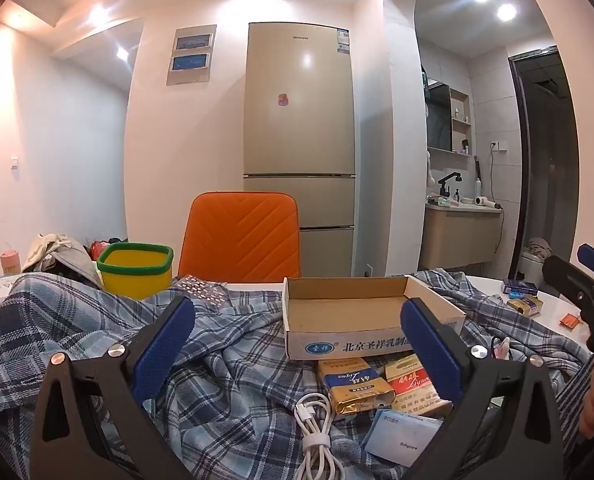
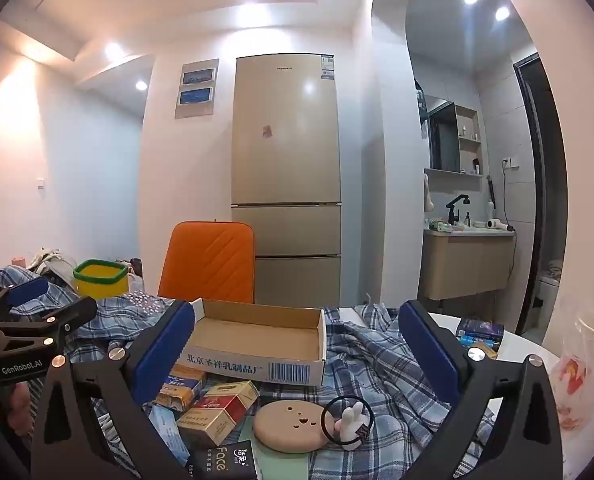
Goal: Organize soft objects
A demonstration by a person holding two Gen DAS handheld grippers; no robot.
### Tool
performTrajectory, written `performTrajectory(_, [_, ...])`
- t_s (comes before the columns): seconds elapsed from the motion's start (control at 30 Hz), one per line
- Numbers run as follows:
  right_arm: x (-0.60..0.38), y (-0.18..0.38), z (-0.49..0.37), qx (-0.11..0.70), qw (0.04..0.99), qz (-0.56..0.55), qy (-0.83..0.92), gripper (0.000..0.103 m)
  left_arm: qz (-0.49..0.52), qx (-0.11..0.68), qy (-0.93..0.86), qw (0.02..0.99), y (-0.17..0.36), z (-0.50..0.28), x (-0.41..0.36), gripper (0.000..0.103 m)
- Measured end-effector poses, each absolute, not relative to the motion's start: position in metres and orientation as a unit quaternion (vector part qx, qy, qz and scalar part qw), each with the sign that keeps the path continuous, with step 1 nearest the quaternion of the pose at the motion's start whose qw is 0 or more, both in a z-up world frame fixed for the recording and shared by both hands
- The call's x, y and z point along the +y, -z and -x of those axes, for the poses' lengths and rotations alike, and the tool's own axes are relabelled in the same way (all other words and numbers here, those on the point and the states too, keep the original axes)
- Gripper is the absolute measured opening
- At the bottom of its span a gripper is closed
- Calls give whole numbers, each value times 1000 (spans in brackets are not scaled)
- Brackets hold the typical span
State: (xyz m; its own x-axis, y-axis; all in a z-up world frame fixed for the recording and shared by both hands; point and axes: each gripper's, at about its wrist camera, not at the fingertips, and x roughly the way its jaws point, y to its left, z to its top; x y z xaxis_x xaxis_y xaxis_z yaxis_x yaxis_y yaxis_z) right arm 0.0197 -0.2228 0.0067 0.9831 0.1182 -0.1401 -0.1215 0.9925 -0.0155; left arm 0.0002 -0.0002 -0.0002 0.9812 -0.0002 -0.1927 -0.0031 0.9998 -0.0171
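Observation:
A blue plaid cloth [image 1: 77, 320] lies rumpled over the table, also in the right wrist view [image 2: 369, 352]. An empty shallow cardboard box [image 1: 353, 312] [image 2: 257, 336] rests on it. My left gripper [image 1: 297, 306] hovers open just before the box, with nothing between its fingers. My right gripper [image 2: 297, 308] is open too, over a round beige pad [image 2: 285, 426] and a black hair tie with a white bunny [image 2: 347, 424]. Each gripper shows in the other's view: the right gripper [image 1: 573, 264] at the far right and the left gripper [image 2: 57, 298] at the far left.
Cigarette packs [image 1: 357, 388] [image 2: 213, 412], a coiled white cable [image 1: 315, 420] and a tissue pack [image 1: 401, 436] lie on the cloth. A yellow bin with a green rim [image 1: 135, 268] stands back left. An orange chair [image 1: 241, 236] stands behind the table, and a plastic bag [image 2: 585, 360] sits at the right.

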Motion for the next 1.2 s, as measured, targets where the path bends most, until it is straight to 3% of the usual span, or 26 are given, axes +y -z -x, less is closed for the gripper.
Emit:
performTrajectory(0.37, [-217, -3, -31, 98, 991, 21, -86, 103, 9, 76, -2, 997, -8, 13, -2, 102])
performTrajectory(1.2, [-215, 0, -32, 95, 991, 20, -88, 103, 13, 124, -2, 992, 5, -10, 1, 102])
